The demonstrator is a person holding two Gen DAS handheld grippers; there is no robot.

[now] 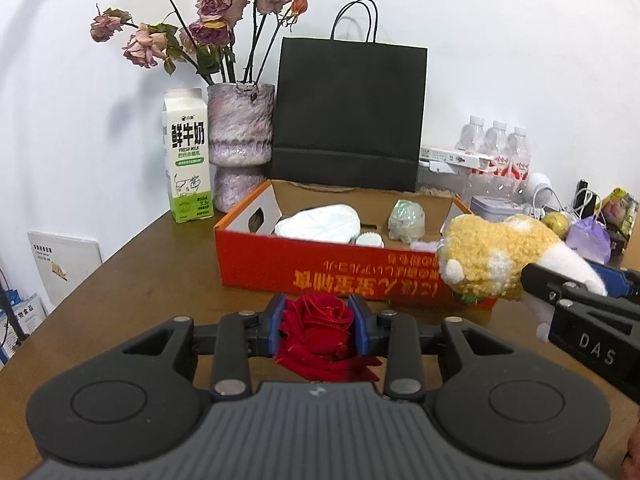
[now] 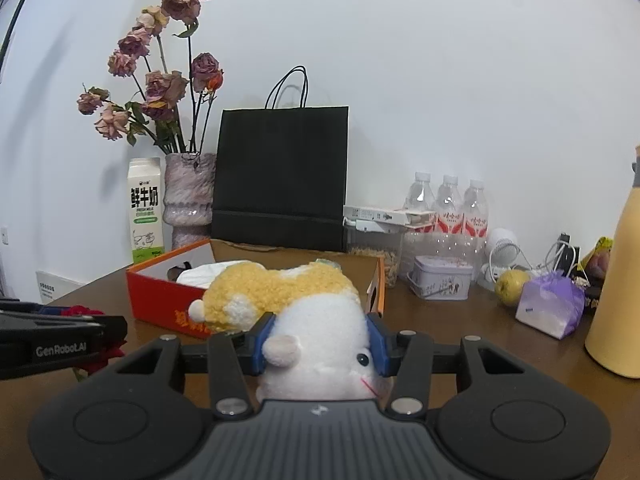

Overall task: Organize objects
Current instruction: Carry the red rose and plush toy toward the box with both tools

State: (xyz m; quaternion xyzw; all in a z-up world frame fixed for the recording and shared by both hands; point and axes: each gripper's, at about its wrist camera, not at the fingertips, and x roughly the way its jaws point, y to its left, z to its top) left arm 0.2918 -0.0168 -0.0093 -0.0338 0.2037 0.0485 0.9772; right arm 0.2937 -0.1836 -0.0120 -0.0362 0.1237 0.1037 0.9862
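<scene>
My left gripper (image 1: 319, 330) clamps one red rose (image 1: 320, 336), bloom facing up, above the table (image 1: 120, 300); my right gripper (image 2: 320, 344) pinches one plush hamster (image 2: 296, 312), lengthwise away from me, face toward the camera. Ahead sits one orange box (image 1: 320, 268), then a black bag (image 1: 348, 116), vase (image 1: 240, 140), milk carton (image 1: 186, 156) and three bottles (image 1: 496, 148).

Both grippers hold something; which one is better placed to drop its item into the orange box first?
Probably right: its hand-held gripper holds the plush toy already at the orange box corner. The left hand-held gripper with the red rose sits short of it.
</scene>
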